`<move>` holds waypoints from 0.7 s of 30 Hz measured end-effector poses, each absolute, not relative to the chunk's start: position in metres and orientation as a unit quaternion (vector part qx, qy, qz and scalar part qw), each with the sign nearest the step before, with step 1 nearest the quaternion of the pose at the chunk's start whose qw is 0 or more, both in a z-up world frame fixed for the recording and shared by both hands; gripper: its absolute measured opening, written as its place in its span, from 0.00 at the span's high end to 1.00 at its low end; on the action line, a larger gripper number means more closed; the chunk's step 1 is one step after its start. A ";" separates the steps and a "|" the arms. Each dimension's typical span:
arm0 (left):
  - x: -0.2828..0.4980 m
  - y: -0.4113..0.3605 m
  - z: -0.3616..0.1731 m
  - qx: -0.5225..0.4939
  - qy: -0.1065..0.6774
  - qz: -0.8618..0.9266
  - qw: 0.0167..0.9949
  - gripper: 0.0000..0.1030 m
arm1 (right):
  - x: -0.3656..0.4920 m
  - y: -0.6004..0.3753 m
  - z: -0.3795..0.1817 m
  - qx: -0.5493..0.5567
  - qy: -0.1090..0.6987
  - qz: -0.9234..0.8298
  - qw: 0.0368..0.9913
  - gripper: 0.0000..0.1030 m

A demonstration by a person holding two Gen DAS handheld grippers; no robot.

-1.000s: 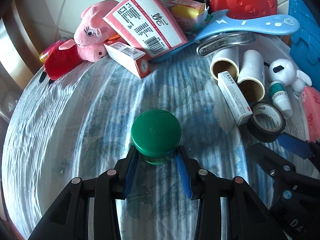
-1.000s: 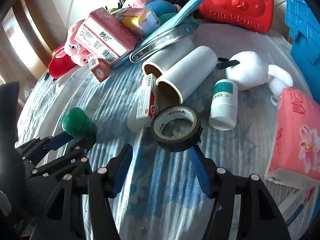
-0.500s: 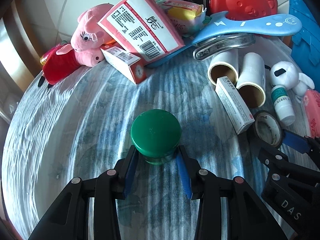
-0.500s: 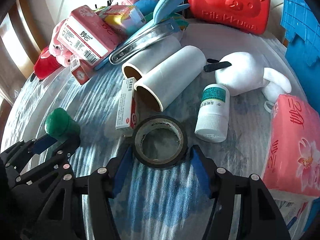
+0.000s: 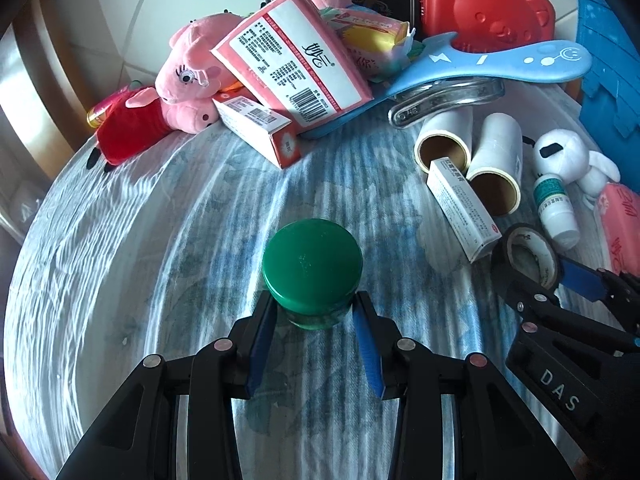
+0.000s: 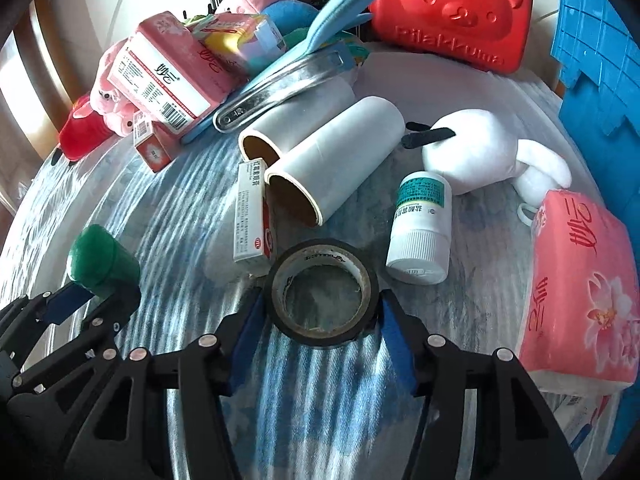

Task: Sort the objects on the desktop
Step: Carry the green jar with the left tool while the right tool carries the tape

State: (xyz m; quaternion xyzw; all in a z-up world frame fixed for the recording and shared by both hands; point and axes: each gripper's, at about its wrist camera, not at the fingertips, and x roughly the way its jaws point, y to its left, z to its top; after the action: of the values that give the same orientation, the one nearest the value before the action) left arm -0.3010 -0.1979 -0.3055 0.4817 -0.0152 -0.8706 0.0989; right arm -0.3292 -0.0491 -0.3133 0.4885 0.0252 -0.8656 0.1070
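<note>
A green-capped jar (image 5: 312,256) stands on the blue-and-white cloth, and my left gripper (image 5: 314,316) is shut on its body just below the cap. The right wrist view shows the same jar (image 6: 100,256) at the left, with the left gripper (image 6: 92,296) on it. A black tape roll (image 6: 320,340) lies flat on the cloth between the blue pads of my right gripper (image 6: 320,304). Its jaws are closing, and both pads touch the roll's sides. In the left wrist view the tape roll (image 5: 500,258) and right gripper (image 5: 536,272) sit at the right edge.
Just beyond the tape lie a white medicine box (image 6: 252,216), two white paper rolls (image 6: 332,160) and a white bottle (image 6: 420,224). A white plush (image 6: 480,148) and pink tissue pack (image 6: 580,292) are at the right. A red bear case (image 6: 452,8), blue crate (image 6: 600,60), wrench (image 6: 280,88) and pig plush (image 5: 188,80) crowd the back.
My right gripper has moved forward until the tape roll sits between its pads, and the jaws have narrowed onto it. The left gripper and green jar have stayed put.
</note>
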 end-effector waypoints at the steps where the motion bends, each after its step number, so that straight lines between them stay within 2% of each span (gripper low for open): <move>1: -0.299 -0.199 -0.303 0.480 -0.014 -0.872 0.100 0.63 | -0.325 -0.049 -0.309 0.486 0.025 -0.867 0.109 0.46; 11: -0.275 -0.198 -0.267 0.454 -0.002 -0.884 0.112 0.63 | -0.290 -0.051 -0.252 0.438 0.034 -0.887 0.143 0.46; 21: -0.232 -0.187 -0.201 0.402 0.017 -0.900 0.166 0.63 | -0.257 -0.051 -0.181 0.372 0.060 -0.902 0.209 0.46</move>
State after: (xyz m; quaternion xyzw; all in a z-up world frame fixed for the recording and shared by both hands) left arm -0.2320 -0.1874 -0.2012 0.4024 0.0172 -0.9001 0.1659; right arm -0.2572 -0.0513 -0.1811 0.3720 0.0602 -0.9024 0.2090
